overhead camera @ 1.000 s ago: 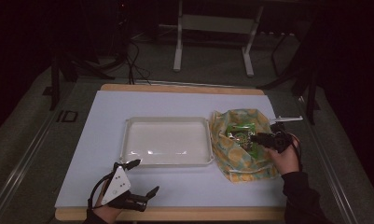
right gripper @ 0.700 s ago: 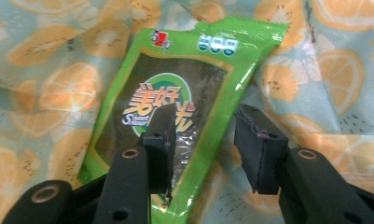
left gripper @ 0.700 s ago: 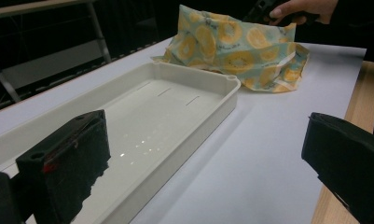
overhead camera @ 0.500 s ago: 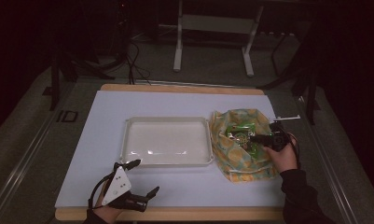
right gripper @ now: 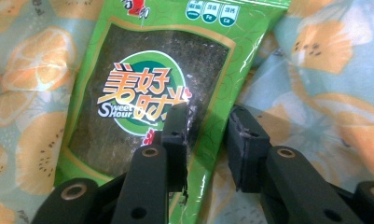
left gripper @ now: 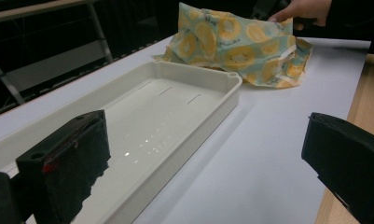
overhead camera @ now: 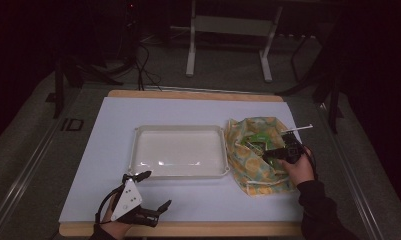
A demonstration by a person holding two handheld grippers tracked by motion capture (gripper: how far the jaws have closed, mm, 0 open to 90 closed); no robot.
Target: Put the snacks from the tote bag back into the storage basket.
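Note:
A green snack packet [right gripper: 142, 70] printed "Sweet Hour" lies in the open mouth of a cloth bag [overhead camera: 253, 165] with an orange-slice pattern, at the right of the table. My right gripper [right gripper: 208, 121] points down at it. Its jaws have just been closing. They straddle the packet's right edge with a gap between the pads, which do not press it. The same gripper [overhead camera: 275, 155] shows over the bag in the high view. My left gripper [overhead camera: 155, 189] rests open near the front edge, and between its wide-apart jaws [left gripper: 203, 163] lies bare table beside the tray.
A shallow white tray [overhead camera: 178, 129] stands empty in the middle of the white mat, just left of the bag. Its near rim [left gripper: 212, 77] runs past my left gripper. Wooden table edges frame the mat. Dark floor and metal stand legs lie beyond.
My right gripper has sunk slightly toward the green packet in the bag. The left gripper, tray and bag have stayed put.

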